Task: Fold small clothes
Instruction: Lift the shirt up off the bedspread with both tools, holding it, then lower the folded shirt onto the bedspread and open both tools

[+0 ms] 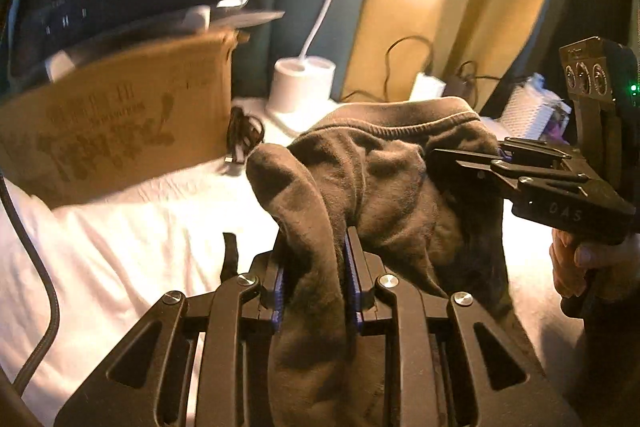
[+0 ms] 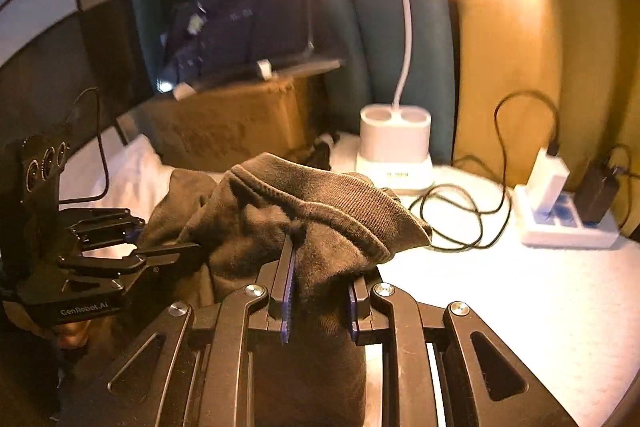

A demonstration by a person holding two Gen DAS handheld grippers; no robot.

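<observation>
Left wrist view shows the left gripper (image 1: 314, 267) clamped on a dark garment (image 1: 384, 179), the right gripper (image 1: 468, 163) gripping its other side, lifted above the white bedsheet (image 1: 140, 247); no fold looks finished yet.

A lamp (image 2: 394, 143) stands behind the garment (image 2: 304, 219), cardboard box (image 2: 228, 127) to its left.
</observation>
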